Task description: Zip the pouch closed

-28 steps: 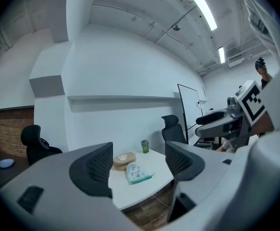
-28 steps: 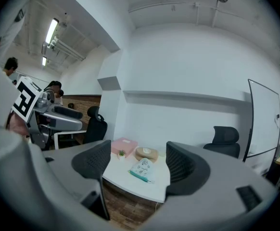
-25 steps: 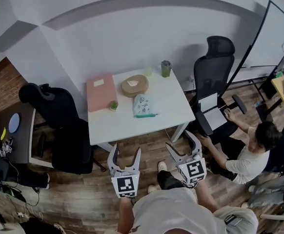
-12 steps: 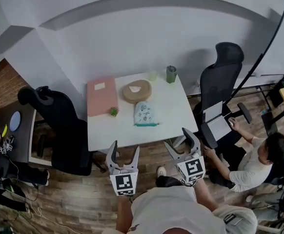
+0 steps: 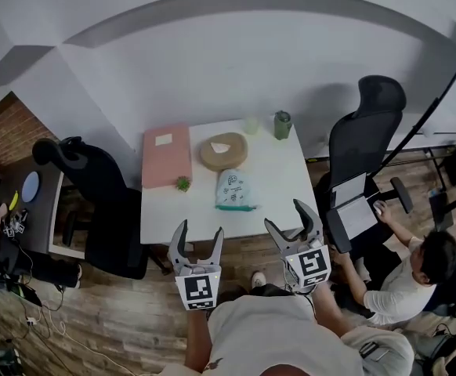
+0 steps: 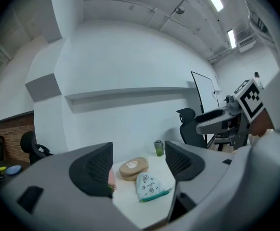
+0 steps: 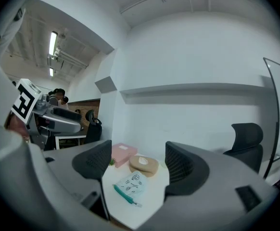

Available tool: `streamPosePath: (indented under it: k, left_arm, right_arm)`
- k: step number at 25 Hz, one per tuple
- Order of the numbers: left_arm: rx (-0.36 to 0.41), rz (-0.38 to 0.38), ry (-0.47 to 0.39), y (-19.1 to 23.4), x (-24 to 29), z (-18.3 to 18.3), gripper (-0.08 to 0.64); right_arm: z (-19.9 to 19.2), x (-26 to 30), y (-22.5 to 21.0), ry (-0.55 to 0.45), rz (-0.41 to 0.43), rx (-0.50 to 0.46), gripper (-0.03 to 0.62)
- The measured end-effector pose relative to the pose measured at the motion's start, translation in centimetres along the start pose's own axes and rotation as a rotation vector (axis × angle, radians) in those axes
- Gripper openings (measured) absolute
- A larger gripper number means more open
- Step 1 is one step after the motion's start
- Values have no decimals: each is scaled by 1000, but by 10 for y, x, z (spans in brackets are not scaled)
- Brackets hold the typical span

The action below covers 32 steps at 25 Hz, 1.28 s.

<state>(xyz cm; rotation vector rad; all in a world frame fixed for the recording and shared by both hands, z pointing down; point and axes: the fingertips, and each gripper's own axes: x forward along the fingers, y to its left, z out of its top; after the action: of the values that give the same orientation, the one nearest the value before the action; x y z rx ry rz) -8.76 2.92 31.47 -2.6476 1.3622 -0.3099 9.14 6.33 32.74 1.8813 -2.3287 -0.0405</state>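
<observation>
Nearer the table (image 5: 279, 190) now, left gripper (image 5: 200, 237) and right gripper (image 5: 287, 222) gape empty at lower centre; unpinned, the pouch (image 5: 234, 190) could skid when tugged.

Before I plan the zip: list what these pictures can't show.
- Pouch: whether its zip is open or shut, too small in every view.
- Box: in the left gripper view, mostly hidden by the left gripper.
- Cup: missing from the right gripper view, perhaps behind a jaw.
</observation>
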Motion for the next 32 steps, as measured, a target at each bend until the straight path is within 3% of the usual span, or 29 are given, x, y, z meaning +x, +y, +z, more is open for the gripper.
streamPosePath:
  k: [13, 32]
  left_arm:
    - [-14, -9, 37, 11, 54, -18, 339]
    - [-95, -124, 109, 62, 183, -78, 337]
  right_arm:
    - [-16, 54, -18, 37, 31, 8, 347]
    - [-59, 175, -45, 195, 4, -8, 314]
